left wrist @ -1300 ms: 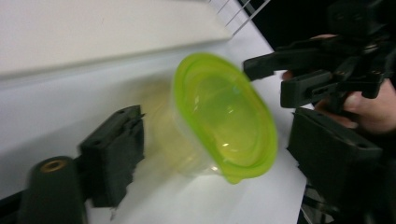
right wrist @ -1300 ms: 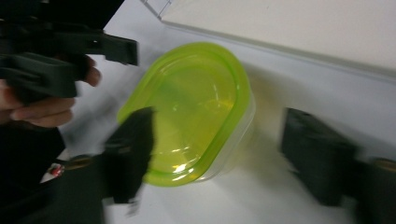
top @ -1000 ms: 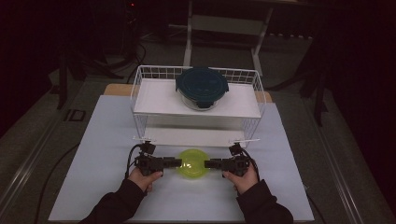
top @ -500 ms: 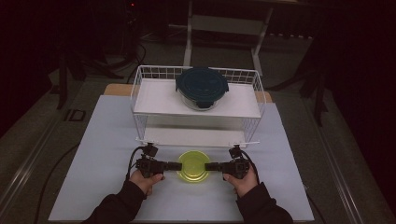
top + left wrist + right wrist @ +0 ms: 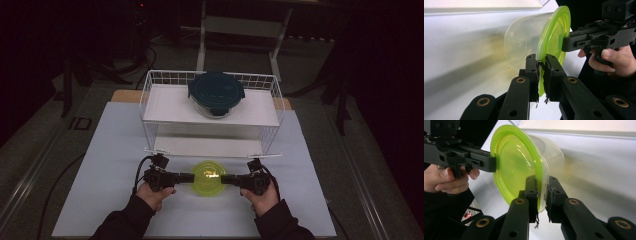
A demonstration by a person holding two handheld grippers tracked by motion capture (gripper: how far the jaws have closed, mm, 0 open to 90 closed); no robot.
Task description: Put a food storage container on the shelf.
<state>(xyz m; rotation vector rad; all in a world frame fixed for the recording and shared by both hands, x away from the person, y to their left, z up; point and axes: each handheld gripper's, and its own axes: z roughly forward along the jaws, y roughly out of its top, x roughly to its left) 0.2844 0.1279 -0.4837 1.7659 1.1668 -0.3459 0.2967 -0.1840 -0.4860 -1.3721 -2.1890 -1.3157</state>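
Observation:
A clear plastic tub with a yellow-green lid (image 5: 209, 177) is held between my two grippers, in front of the rack. My left gripper (image 5: 192, 177) has just been closing and is shut on the left edge of the lid rim (image 5: 541, 63). My right gripper (image 5: 223, 178) has closed in the same way and pinches the opposite edge of the rim (image 5: 542, 185). In the left gripper view the tub's body (image 5: 524, 42) points away from me, with the right gripper (image 5: 566, 43) clamped on the far rim. The right gripper view shows the lid's top (image 5: 514, 170) and the left gripper (image 5: 494, 166).
A white wire rack (image 5: 150, 107) with two shelves stands just behind the tub. On its upper shelf sits a glass bowl with a dark teal lid (image 5: 216, 92). A white mat (image 5: 100, 165) covers the table, with open room to either side of my hands.
Both grippers' jaws have closed onto the lid rim from either side. The tub stays at about the same spot in front of the rack.

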